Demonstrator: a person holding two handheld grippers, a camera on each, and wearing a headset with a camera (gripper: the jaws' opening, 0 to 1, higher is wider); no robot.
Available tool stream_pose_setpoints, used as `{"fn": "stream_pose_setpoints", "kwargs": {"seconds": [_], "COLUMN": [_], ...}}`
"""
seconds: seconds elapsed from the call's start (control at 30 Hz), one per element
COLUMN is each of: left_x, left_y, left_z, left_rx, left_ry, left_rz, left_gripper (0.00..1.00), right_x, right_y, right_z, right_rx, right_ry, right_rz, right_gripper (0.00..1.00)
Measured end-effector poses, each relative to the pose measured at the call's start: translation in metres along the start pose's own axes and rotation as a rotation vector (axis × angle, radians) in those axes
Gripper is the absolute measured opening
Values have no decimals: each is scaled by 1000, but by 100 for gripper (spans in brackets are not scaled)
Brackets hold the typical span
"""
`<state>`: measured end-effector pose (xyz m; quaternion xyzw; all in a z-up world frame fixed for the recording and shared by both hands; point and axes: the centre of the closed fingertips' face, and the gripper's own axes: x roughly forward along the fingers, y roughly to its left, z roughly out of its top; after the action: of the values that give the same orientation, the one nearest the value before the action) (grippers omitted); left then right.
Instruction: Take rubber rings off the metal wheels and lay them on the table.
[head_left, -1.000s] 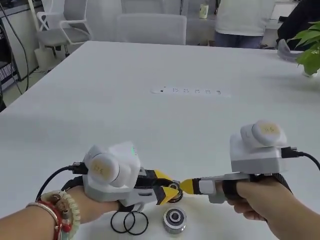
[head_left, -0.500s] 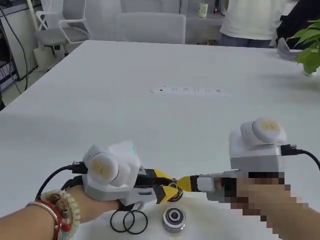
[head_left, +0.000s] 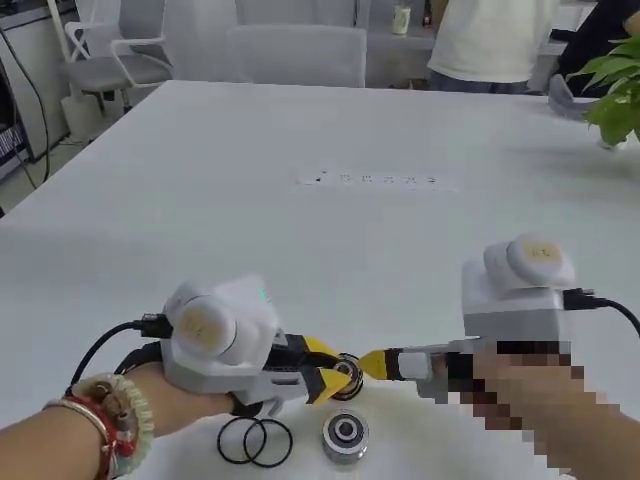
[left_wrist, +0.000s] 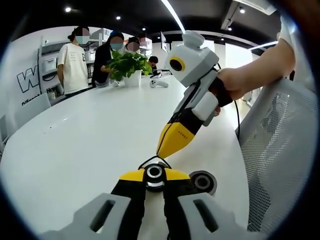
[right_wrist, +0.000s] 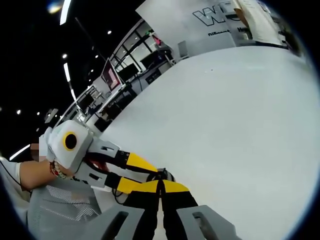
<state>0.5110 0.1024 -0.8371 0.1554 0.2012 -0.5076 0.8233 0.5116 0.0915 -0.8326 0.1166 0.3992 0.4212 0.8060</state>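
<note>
Rubber ring (left_wrist: 156, 161) nipped by closed right gripper (left_wrist: 163, 148); left gripper (head_left: 333, 380) clamps metal wheel (left_wrist: 154, 172). Best peeled slowly, wheel braced.

- White table top (head_left: 300, 230): smooth, matt, faint sheen.
- Silver metal wheel lying flat (head_left: 345, 436): polished, glossy.
- Small metal wheel between the jaws (left_wrist: 154, 172): bright metal, with a matt black rubber ring (left_wrist: 148, 163) on it.
- Thin black rubber rings (head_left: 256, 441): matt.
- Left gripper (head_left: 335, 378), right gripper (head_left: 368, 366): satin white plastic housings and smooth yellow-and-black plastic tips.
- Bead bracelet (head_left: 115, 405): glossy beads.

Head view looks down; gripper views closely share the wheel (left_wrist: 154, 172).
</note>
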Motion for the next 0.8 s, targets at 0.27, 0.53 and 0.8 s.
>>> {"fn": "stream_pose_setpoints", "kwargs": {"seconds": [0.27,0.53,0.8], "left_x": [-4,-4,-4], "left_y": [1,0,0], "left_z": [-2,-3,-4], "left_rx": [15,29,27], "left_ry": [20,28,29], "left_rz": [-8,-4,-2], "left_gripper": [5,5,4], "right_x": [-5,-3,-2], "right_y": [-8,-3,5], "right_z": [3,3,7], "right_rx": [19,5,1], "right_ry": [-21,-14,-27], "right_rz": [-19,-16,7], "right_gripper": [0,0,0]}}
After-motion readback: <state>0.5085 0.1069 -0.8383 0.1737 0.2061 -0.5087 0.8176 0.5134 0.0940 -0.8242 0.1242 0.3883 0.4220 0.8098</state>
